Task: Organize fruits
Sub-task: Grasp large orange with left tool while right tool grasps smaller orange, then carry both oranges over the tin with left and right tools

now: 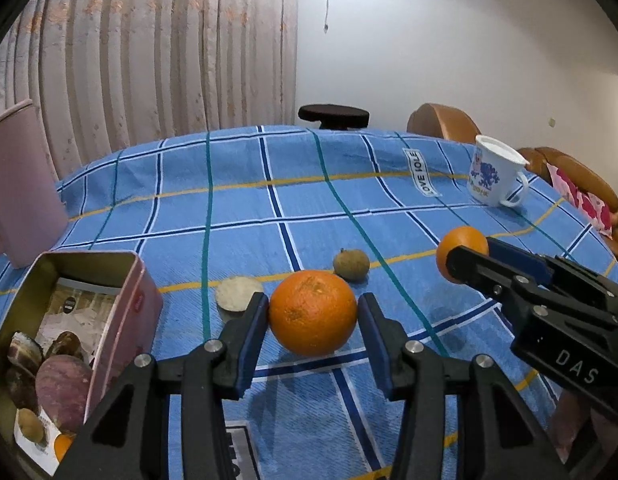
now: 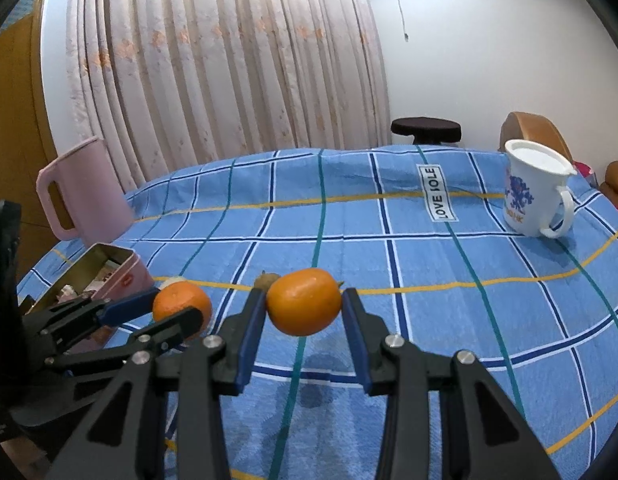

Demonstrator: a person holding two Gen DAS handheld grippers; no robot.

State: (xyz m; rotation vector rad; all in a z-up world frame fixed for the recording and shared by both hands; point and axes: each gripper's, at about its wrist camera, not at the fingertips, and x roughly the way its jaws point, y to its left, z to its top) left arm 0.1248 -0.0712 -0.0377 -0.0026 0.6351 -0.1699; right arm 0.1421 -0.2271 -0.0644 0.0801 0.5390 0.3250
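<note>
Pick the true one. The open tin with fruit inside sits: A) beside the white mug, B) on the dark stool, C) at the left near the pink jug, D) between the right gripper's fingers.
C: the tin sits at the table's left edge, just in front of the pink jug, far from the white mug.

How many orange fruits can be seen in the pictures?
3: one in the left hand-held gripper, one in the right hand-held gripper, and one partly hidden in the tin box. More may be hidden there.
</note>
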